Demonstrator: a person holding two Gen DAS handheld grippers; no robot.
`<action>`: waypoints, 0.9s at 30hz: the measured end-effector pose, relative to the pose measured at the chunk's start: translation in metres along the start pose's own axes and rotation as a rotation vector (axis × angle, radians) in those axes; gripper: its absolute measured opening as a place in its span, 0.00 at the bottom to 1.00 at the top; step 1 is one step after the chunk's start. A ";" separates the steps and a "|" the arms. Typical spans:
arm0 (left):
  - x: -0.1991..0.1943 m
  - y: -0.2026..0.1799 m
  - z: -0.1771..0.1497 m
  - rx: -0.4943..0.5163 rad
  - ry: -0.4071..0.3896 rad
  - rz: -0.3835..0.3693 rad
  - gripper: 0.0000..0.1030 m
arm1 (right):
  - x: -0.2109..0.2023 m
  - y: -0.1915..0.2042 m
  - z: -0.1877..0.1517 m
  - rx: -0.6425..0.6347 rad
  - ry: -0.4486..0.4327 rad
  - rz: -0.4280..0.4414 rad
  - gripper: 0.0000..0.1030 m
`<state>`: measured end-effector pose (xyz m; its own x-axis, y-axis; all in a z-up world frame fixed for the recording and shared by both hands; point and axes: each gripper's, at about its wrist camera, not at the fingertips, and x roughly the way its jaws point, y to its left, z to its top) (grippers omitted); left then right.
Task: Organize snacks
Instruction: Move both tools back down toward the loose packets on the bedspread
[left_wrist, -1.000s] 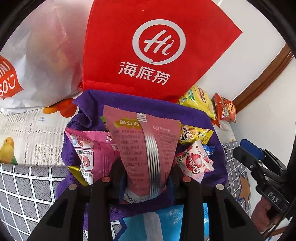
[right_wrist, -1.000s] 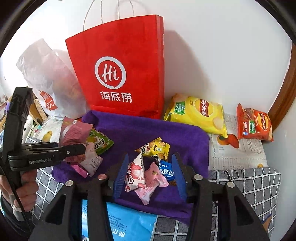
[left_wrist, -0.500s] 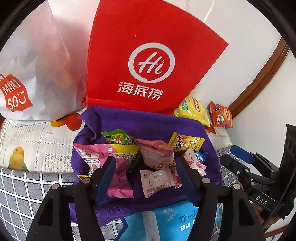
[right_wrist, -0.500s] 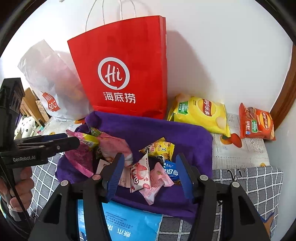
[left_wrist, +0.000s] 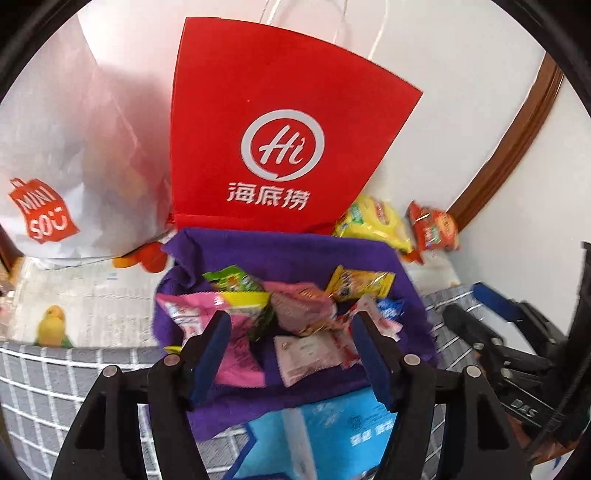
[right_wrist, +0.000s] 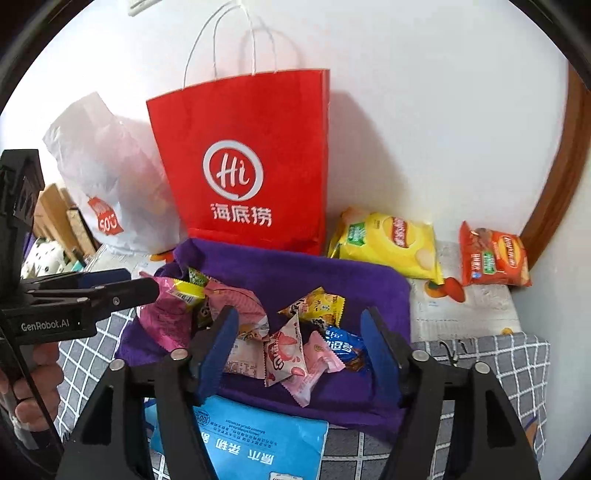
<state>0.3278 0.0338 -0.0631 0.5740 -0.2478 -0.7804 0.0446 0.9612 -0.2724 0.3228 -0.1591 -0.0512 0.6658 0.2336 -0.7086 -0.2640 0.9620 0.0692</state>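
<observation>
A purple cloth (left_wrist: 288, 254) (right_wrist: 295, 266) holds a heap of small snack packets. The dusty pink packet (left_wrist: 301, 304) (right_wrist: 236, 301) lies on the heap beside a bright pink one (left_wrist: 192, 314), a green one (left_wrist: 232, 282) and a yellow one (left_wrist: 356, 282). My left gripper (left_wrist: 291, 332) is open and empty just in front of the heap; it also shows in the right wrist view (right_wrist: 122, 286). My right gripper (right_wrist: 299, 332) is open and empty over the strawberry (right_wrist: 284, 350), pale pink and blue (right_wrist: 343, 347) packets.
A red paper bag (left_wrist: 280, 140) (right_wrist: 251, 162) stands behind the cloth, a white plastic bag (left_wrist: 70, 166) to its left. A yellow chip bag (right_wrist: 388, 240) and an orange one (right_wrist: 493, 258) lie at the right by the wall. A light blue packet (right_wrist: 255, 443) lies near me.
My left gripper opened and let go of the dusty pink packet, which dropped onto the heap on the cloth. The left gripper then drew back. The right gripper stayed open and rose slightly.
</observation>
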 end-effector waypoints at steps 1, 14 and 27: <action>-0.003 -0.001 0.000 0.003 0.002 0.000 0.64 | -0.004 0.000 -0.002 0.008 -0.008 -0.003 0.73; -0.053 -0.018 -0.004 0.019 -0.047 -0.027 0.64 | -0.079 -0.016 -0.054 0.070 -0.028 -0.024 0.75; -0.109 -0.046 -0.045 0.051 -0.048 -0.002 0.64 | -0.144 -0.010 -0.106 0.095 -0.055 -0.055 0.75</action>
<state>0.2266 0.0112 0.0093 0.6122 -0.2447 -0.7519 0.0867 0.9660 -0.2437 0.1555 -0.2174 -0.0240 0.7153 0.1848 -0.6740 -0.1601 0.9821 0.0993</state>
